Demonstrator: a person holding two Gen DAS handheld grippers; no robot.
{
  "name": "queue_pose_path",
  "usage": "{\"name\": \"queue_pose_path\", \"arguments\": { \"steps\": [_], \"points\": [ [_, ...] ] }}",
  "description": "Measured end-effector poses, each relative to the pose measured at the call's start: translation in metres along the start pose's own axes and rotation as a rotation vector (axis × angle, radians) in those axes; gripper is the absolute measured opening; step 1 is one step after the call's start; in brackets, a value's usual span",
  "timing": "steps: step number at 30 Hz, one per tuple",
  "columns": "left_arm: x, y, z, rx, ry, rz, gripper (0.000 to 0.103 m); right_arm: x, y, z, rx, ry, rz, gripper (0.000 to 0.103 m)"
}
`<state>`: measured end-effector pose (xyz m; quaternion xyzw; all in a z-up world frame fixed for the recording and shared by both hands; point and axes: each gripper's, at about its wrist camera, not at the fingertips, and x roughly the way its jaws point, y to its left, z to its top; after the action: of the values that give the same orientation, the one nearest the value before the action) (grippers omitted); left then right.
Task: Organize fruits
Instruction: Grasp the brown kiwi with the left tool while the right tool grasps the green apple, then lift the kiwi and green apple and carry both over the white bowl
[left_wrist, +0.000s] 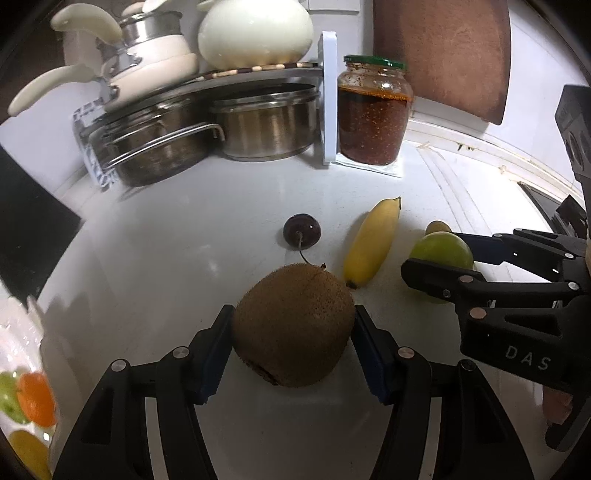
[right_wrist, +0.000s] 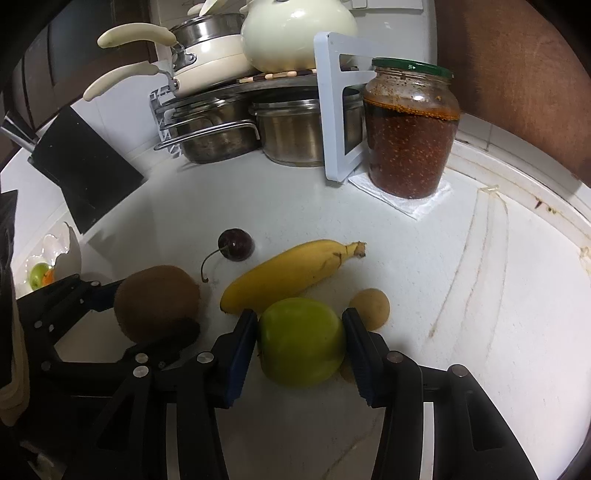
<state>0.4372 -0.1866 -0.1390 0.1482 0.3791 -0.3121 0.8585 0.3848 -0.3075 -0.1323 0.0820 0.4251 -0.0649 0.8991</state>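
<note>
Angling steeply down toward the white counter (left_wrist: 184, 229), both grippers are seen side by side, each closed about halfway around a fruit. The left gripper (left_wrist: 293, 334) is clamped on the kiwi (left_wrist: 293, 325): both blue pads are pressed against its sides, and the kiwi sits on the counter between them. The right gripper (right_wrist: 300, 339) is clamped on the green apple (right_wrist: 301, 341), pads touching its left and right flanks; the apple is also resting on the counter. No earlier view is given, so jaw motion is not stated. In the left view the right gripper is seen entering from the right edge, fingers pointed left across the apple. The banana (right_wrist: 291, 275) is lying just behind the apple, between the two held fruits. The cherry (right_wrist: 236, 244) is set behind the kiwi, stem toward it. A small tan fruit (right_wrist: 371, 308) is seen just right of the apple, near the right pad; contact cannot be told. A bowl (left_wrist: 22, 332) with green and orange fruit is visible at far left. A jar (right_wrist: 412, 133) and stacked pots (left_wrist: 207, 136) are standing at the back.
</note>
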Motion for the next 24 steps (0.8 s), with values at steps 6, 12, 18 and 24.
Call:
{"name": "queue_pose_path", "arguments": {
  "steps": [6,12,18,24],
  "points": [
    [-0.022,-0.001,-0.004,-0.045,-0.03,0.024,0.061,-0.013,-0.001,-0.003,0.005,-0.011,0.003,0.049],
    [-0.053,0.004,-0.007,-0.11,-0.071,0.053,0.061,-0.036,0.005,0.0,-0.003,-0.049,0.012,0.049],
    [-0.09,0.011,-0.009,-0.159,-0.127,0.097,0.061,-0.061,0.021,0.008,-0.024,-0.107,0.031,0.049],
    [-0.125,0.023,-0.013,-0.199,-0.18,0.146,0.061,-0.086,0.042,0.017,-0.048,-0.168,0.069,0.049]
  ]
}}
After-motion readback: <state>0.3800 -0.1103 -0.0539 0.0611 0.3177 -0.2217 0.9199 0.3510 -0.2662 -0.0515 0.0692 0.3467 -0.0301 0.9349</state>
